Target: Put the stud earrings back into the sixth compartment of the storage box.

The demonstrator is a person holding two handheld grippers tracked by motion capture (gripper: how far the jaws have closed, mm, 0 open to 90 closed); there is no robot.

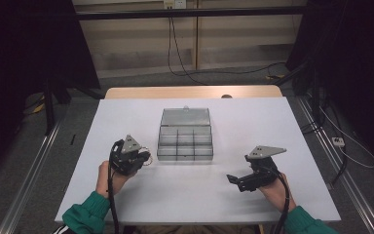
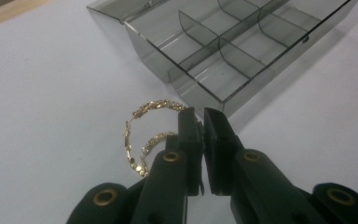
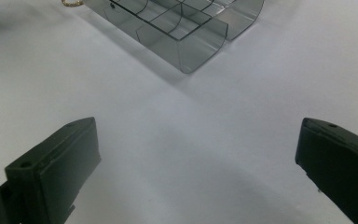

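The left tongs (image 2: 200, 122) are pressed together on a gold hoop earring (image 2: 142, 135), pinching one edge of it, so that the sparkling ring juts out to the side of the tips above the white counter (image 2: 51, 93). In the high view these tongs (image 1: 143, 158) sit just beside the near left corner of the clear divided box (image 1: 185, 139), which stands with its lid laid back behind it. The earring is outside the box, close to its front wall (image 2: 200, 95). The right tongs (image 3: 196, 154) are spread wide over bare counter, holding nothing, well apart from the box (image 3: 177, 28); in the high view they (image 1: 231, 179) lie low at the counter's near right.
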